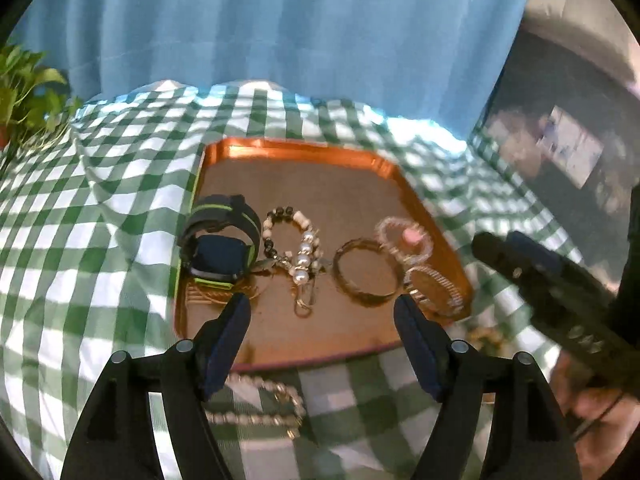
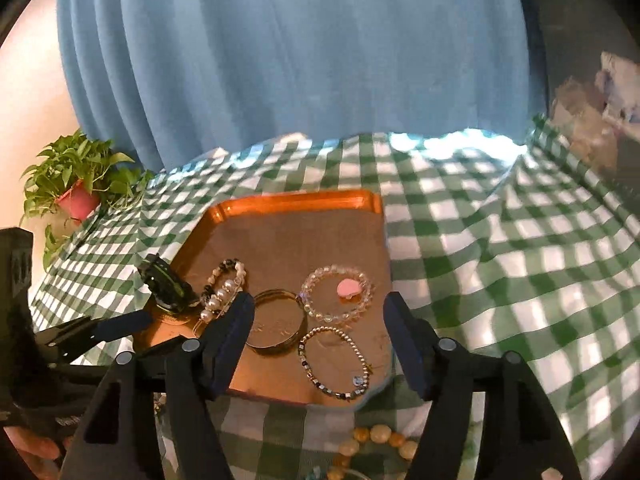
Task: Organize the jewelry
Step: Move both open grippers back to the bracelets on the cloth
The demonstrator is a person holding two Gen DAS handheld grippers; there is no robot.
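Note:
An orange tray lies on the checked cloth. In it lie a dark watch with green stripes, a pearl and black bead bracelet, a gold bangle, a clear bead bracelet with a pink charm and a silver bead bracelet. My left gripper is open and empty above the tray's near edge. My right gripper is open and empty over the tray. A pearl bracelet lies on the cloth under the left gripper. A yellow bead bracelet lies on the cloth below the right gripper.
A blue curtain hangs behind the table. A potted plant stands at the far left corner. The right gripper shows at the right of the left wrist view. The left gripper shows at the left of the right wrist view.

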